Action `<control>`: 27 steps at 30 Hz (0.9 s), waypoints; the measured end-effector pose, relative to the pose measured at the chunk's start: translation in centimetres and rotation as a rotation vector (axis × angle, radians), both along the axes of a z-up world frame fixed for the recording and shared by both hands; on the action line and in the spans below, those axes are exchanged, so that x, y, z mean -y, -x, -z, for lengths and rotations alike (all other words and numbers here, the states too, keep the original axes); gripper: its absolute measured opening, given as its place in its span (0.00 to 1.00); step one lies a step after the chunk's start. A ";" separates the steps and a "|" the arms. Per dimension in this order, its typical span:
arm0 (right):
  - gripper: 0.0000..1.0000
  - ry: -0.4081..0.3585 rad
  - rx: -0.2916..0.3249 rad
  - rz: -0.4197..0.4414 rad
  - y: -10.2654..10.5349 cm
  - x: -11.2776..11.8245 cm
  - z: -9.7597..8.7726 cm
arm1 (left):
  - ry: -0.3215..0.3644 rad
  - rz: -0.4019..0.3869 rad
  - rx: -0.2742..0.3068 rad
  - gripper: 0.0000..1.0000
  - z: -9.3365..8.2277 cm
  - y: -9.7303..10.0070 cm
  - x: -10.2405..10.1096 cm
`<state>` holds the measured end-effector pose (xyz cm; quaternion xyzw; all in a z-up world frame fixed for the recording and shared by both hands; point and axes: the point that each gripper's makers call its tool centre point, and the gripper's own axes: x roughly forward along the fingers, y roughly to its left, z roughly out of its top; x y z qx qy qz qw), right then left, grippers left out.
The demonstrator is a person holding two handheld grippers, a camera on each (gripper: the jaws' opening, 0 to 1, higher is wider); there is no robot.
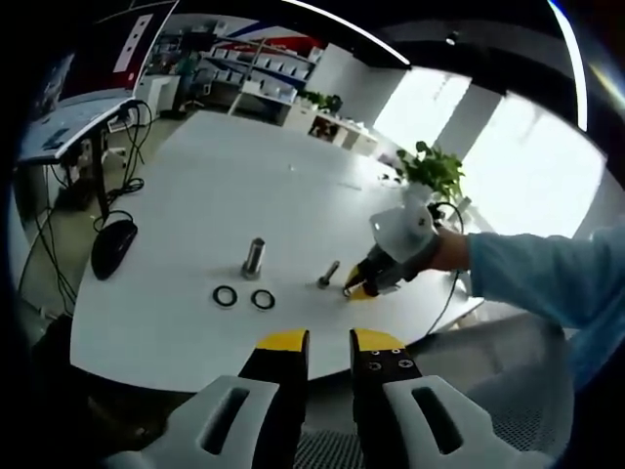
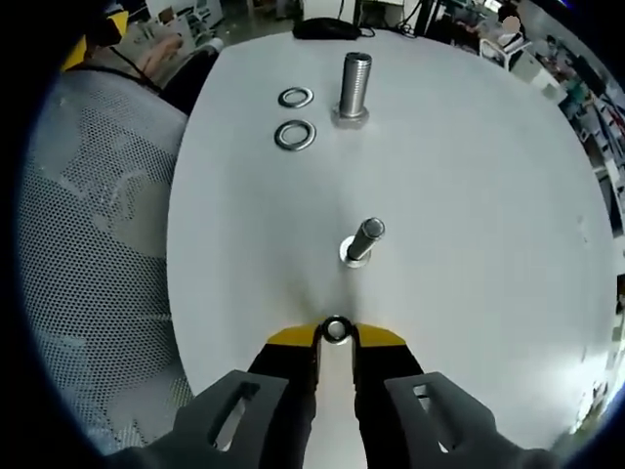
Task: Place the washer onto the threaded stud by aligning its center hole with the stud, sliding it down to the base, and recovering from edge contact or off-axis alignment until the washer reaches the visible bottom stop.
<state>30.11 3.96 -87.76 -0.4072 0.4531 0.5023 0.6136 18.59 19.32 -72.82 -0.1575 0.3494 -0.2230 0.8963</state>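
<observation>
On the white table (image 2: 469, 176) a thin threaded stud (image 2: 363, 240) stands upright on its base; in the left gripper view the stud (image 1: 328, 275) stands mid-table. My right gripper (image 2: 336, 336) is shut on a small washer (image 2: 336, 329), held at its fingertips just short of the stud. The left gripper view shows the right gripper (image 1: 355, 289) low over the table beside the stud, held by a hand in a blue sleeve. My left gripper (image 1: 329, 341) hovers off the table's near edge, jaws slightly apart with nothing between them.
A thicker threaded stud (image 2: 354, 90) stands farther off, with two loose washers (image 2: 295, 135) (image 2: 295, 97) beside it. A black mouse (image 1: 113, 246) lies at the table's left edge. A mesh chair (image 2: 98, 254) sits left of the table. A potted plant (image 1: 430, 176) stands behind.
</observation>
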 end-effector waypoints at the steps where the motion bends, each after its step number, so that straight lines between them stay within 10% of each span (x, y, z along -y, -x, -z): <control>1: 0.15 0.002 0.004 0.000 0.1 0.0 0.0 | 0.000 0.001 -0.002 0.14 0.0 0.0 0.0; 27: 0.14 -0.014 0.029 0.117 0.0 0.1 0.1 | -0.002 0.017 -0.011 0.14 0.2 0.2 0.3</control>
